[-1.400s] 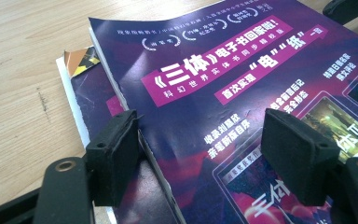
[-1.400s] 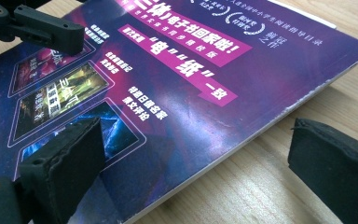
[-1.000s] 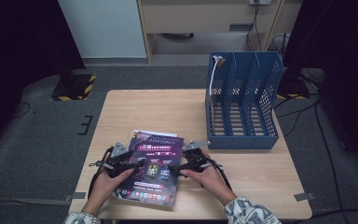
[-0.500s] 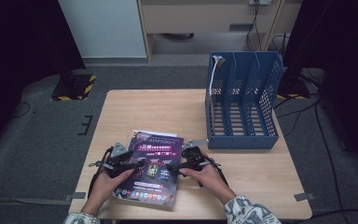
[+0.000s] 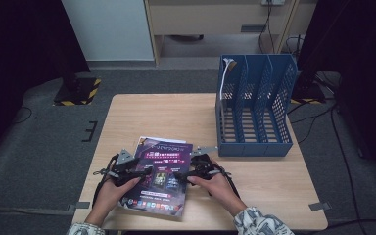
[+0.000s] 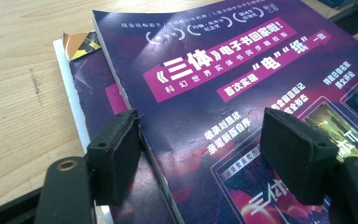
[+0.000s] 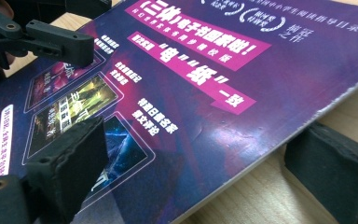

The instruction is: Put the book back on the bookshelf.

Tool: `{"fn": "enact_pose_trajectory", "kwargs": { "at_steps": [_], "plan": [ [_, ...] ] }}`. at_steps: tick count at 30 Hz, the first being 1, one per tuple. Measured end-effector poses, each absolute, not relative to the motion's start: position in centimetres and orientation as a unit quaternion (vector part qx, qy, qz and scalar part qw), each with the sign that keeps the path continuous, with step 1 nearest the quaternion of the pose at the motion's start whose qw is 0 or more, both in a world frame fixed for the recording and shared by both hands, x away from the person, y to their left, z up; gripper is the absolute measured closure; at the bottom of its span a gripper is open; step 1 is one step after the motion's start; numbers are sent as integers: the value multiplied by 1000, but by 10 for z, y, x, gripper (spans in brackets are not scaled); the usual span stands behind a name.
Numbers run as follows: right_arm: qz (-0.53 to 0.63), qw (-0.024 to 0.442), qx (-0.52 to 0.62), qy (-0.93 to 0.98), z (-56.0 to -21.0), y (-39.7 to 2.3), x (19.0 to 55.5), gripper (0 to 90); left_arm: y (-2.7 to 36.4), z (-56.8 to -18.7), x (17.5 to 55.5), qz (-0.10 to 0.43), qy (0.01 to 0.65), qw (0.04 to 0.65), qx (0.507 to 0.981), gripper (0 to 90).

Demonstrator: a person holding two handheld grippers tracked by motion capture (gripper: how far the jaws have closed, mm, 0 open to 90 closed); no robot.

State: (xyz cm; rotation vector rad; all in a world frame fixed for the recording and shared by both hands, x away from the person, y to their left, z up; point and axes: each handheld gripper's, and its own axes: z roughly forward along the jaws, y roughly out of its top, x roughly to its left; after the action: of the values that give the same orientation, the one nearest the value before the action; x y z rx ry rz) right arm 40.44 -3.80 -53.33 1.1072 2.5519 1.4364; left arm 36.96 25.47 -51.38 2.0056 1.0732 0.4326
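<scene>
Both sets of tongs are parked at the purple magazine [image 5: 160, 176], one from each side. The left tongs [image 6: 205, 161] have their jaws spread apart: in the left gripper view one pad [image 6: 114, 156] sits right at the magazine's left edge, beside the spine, and the other pad hangs over the cover, with nothing pinched between them. So they're released, not gripping.

The right tongs [image 7: 214, 172] look the same. In the right gripper view one pad [image 7: 74, 163] is over the cover and the other is down by the counter past the magazine's right edge, which runs through the gap between them. That edge looks raised a little off the wood. The jaws are wide and not pressing on it.

The magazine lies face up on a second, similar one [image 6: 98, 100], which pokes out on the left along with a white edge. In the high view the stack sits near the front of the wooden counter [image 5: 161, 117], left of middle, and the person's hands [image 5: 112, 188] come in from the near edge. A blue slotted file rack [image 5: 254, 105] stands at the back right of the counter, well apart from the magazines.
</scene>
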Motion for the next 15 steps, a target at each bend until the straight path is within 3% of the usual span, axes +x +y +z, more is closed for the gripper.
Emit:
{"fn": "enact_pose_trajectory", "kwargs": {
  "at_steps": [15],
  "plan": [
    [487, 13, 333, 808, -502, -32, 405, 117, 257, -514, 370, 169, 427, 401, 792, 283]
  ]
}}
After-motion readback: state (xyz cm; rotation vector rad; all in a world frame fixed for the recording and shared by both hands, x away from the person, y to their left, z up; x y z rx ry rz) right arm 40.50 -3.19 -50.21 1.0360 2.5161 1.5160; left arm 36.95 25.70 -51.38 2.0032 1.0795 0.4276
